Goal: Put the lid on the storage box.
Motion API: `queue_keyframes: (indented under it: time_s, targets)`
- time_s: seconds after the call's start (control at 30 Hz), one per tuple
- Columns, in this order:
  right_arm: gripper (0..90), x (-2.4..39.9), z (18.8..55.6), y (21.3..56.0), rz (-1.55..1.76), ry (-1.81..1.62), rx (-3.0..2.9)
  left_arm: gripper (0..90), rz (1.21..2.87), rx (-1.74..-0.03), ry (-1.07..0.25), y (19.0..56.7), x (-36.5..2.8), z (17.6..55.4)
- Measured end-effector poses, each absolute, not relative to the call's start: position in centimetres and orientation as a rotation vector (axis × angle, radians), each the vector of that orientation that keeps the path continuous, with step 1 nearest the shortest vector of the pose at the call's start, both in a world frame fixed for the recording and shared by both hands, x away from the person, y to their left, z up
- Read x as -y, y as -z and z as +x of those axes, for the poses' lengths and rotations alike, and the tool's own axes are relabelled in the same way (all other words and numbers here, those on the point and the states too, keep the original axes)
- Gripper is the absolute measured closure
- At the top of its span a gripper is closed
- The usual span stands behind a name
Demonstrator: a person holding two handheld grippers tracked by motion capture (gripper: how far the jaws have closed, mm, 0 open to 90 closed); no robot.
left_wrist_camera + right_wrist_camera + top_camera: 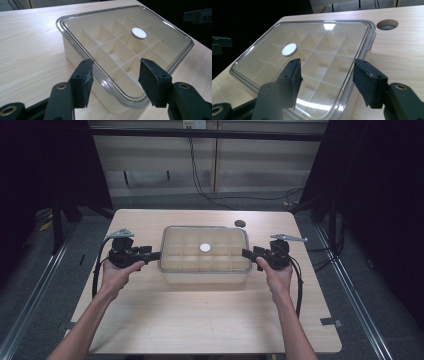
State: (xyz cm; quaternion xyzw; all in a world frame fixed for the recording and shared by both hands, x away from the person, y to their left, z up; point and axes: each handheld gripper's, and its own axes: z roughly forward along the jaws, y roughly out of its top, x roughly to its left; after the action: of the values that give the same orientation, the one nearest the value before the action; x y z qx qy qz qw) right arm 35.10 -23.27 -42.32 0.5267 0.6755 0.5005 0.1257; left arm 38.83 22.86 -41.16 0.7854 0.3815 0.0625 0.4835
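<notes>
I have one left tool (156, 255) and one right tool (246, 253), each at a short end of the single box (205, 270), which sits mid-bench, a little toward the far edge. On both tools the jaws stand apart with nothing pressed between the pads; in the left gripper view they straddle the near corner of the box's rim without touching it, and the right gripper view shows the same at the other end.

I judge the box (75, 53) a light, stiff plastic organiser, cream-walled, its grid of dividers holding nothing I can see. The one clear lid (312, 50) looks glossy and slippery, likely loose enough to shift. I would grip the protruding rim at both short ends together, keeping it level.

One small white disc (205, 248) shows at the lid's centre. Beyond it, one round hole (240, 223) near the bench's far edge.
</notes>
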Motion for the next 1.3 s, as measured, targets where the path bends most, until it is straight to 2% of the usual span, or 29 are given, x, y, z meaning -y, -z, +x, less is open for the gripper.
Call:
queue_keyframes:
  time_s: [0.43, 0.73, 1.3]
  targets:
    - [40.9, 24.5, 31.1, 41.2, 1.497, -1.427, -1.973, 47.1, 1.915, -0.898, -0.127, 41.9, -23.4, 35.0]
    - [40.1, 24.1, 28.4, 41.9, 1.481, -1.391, -2.024, 46.0, 1.927, -0.894, -0.194, 42.5, -24.4, 32.1]
    - [34.9, 25.3, 23.5, 44.4, 1.522, -1.395, -2.080, 33.6, 2.000, -0.927, -0.145, 44.8, -25.8, 26.7]
